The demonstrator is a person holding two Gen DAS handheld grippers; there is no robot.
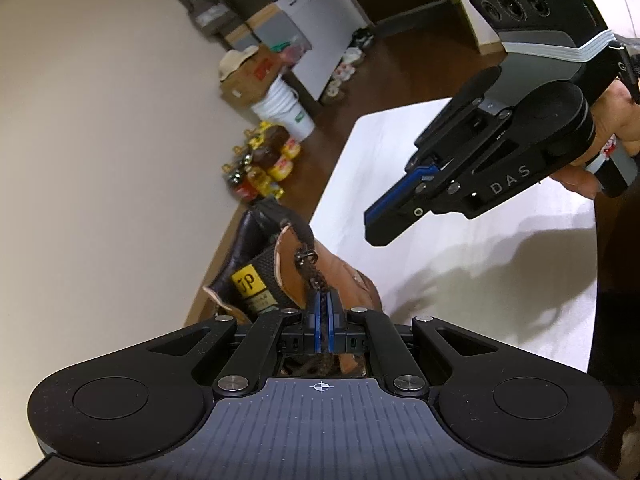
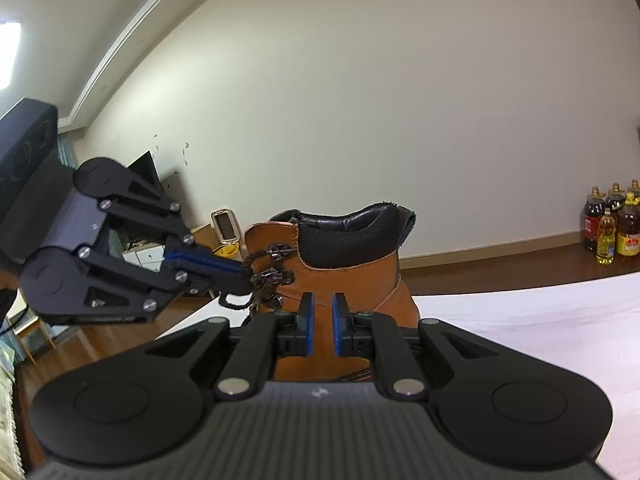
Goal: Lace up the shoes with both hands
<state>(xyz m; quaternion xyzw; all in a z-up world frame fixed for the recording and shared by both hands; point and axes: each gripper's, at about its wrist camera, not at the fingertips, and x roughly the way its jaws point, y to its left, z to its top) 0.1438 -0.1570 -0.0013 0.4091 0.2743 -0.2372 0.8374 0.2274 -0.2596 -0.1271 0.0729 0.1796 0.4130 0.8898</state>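
Bench point(image 2: 540, 320): a white surface is seen, carrying the boot near its edge; a brown wooden floor lies beyond it.
Boot point(image 2: 344, 276): a tan leather ankle boot with a black padded collar is stood upright on the bench. In the left wrist view its tongue carries a yellow label, and the boot lies directly under the left tool.
Right tool point(image 2: 323, 322): it is held in a hand point(image 1: 612, 128) above the bench, beside the boot. Its blue pads are parted by a narrow gap, and nothing is seen between them; the boot's side is only behind them.
Left tool point(image 1: 322, 312): it is pointed down at the boot's lacing. Its pads are almost together and are closed on the lace.
Bottles point(image 2: 612, 226): a group of oil bottles is placed on the floor by the wall.
Lace point(image 1: 316, 278): a dark braided cord is led from a metal hook on the boot's front up into the left tool's pads.
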